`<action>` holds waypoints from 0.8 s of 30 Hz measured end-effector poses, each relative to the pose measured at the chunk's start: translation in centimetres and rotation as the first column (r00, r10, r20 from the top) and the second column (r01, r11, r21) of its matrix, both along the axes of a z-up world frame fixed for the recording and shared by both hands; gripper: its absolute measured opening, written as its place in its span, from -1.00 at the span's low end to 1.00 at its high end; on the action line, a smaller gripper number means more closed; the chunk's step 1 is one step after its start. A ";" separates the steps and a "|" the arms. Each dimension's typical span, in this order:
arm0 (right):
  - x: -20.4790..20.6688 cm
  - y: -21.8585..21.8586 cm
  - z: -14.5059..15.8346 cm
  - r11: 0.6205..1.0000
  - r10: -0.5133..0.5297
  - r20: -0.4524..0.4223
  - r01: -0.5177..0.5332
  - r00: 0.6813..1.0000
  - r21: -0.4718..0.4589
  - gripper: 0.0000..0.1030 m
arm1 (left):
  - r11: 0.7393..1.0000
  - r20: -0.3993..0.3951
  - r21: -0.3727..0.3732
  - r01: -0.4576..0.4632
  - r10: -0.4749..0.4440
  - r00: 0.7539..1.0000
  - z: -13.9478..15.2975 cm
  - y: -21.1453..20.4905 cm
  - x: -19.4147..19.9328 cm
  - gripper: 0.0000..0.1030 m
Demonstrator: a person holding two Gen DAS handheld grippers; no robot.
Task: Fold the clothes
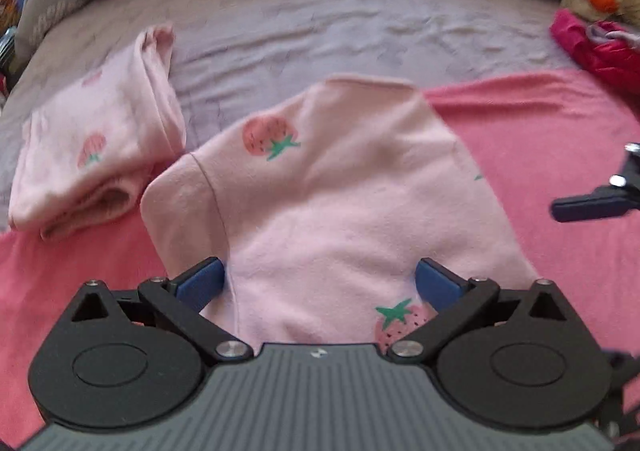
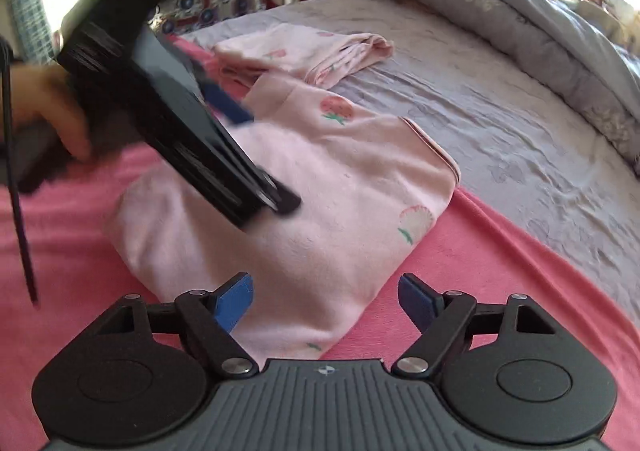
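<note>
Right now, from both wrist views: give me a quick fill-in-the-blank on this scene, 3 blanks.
1. The pale pink garment under the left gripper is printed with ____.
2. The jaws of the right gripper stand ____, gripping nothing.
3. The garment lies partly on a hot-pink ____, and a second folded pink piece lies beside it.

Missing: strawberries; open; blanket

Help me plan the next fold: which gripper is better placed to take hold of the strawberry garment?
Probably left. The left gripper is open, straddling the strawberry garment over its middle. The right gripper, also open, sits at the garment's near edge, partly over the pink sheet.
</note>
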State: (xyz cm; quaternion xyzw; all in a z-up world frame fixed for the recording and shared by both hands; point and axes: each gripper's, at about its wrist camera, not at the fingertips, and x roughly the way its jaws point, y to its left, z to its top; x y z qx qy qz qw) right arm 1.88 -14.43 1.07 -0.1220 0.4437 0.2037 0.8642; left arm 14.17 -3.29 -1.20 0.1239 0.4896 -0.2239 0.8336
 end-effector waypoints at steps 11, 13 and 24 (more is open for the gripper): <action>-1.1 -0.6 -2.1 0.955 -0.276 -0.221 0.293 0.936 0.050 0.55 | 0.995 -0.104 0.046 -0.093 0.098 0.990 -1.3 -0.9 3.1 1.00; -1.4 -0.5 -1.2 0.959 -0.267 -0.192 0.280 0.945 0.044 0.55 | 0.994 -0.115 0.053 -0.094 0.100 0.988 -1.4 -1.2 3.5 1.00; 0.7 0.5 -3.6 0.945 -0.314 -0.277 0.327 0.908 0.003 0.67 | 0.992 -0.181 0.055 -0.112 0.120 0.976 -1.1 -1.2 5.5 1.00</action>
